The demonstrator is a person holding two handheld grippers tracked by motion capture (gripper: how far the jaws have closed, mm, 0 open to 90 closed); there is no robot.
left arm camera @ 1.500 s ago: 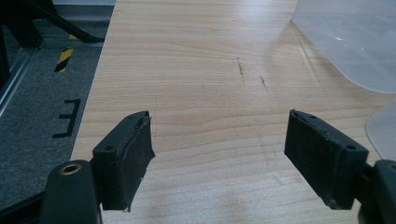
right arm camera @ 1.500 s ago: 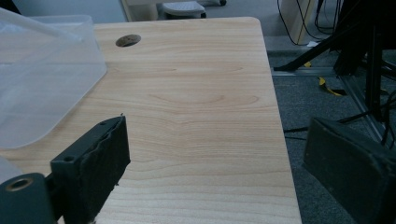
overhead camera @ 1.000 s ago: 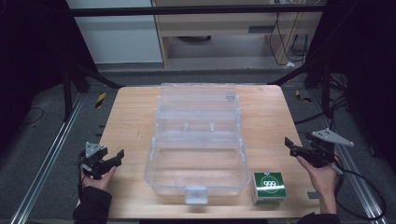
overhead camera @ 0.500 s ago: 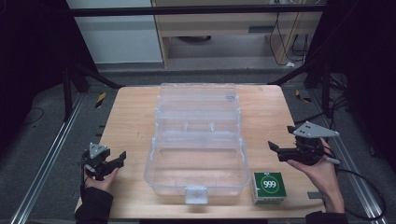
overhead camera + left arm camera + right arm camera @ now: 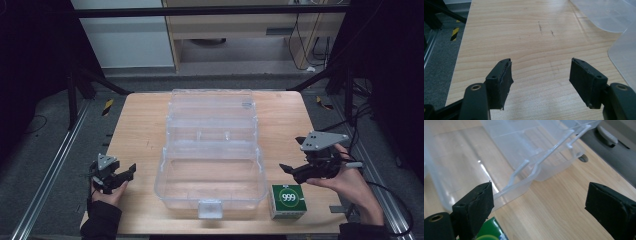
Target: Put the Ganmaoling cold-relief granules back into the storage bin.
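In the right gripper view the green box [image 5: 489, 233] is cut off at the bottom edge beside the near jaw; its white "999" label is read in the high view, just below the right gripper [image 5: 296, 171]. Both grippers are held open and empty — the left gripper [image 5: 541, 80] over bare wooden table [image 5: 529, 32]. The clear plastic organiser case [image 5: 212, 150] lies ahead of the right jaws, open — its hinge arms are made out in the right gripper view.

A clear plastic organiser box [image 5: 212, 150] lies open mid-table, green carton [image 5: 288, 201] just beside it.
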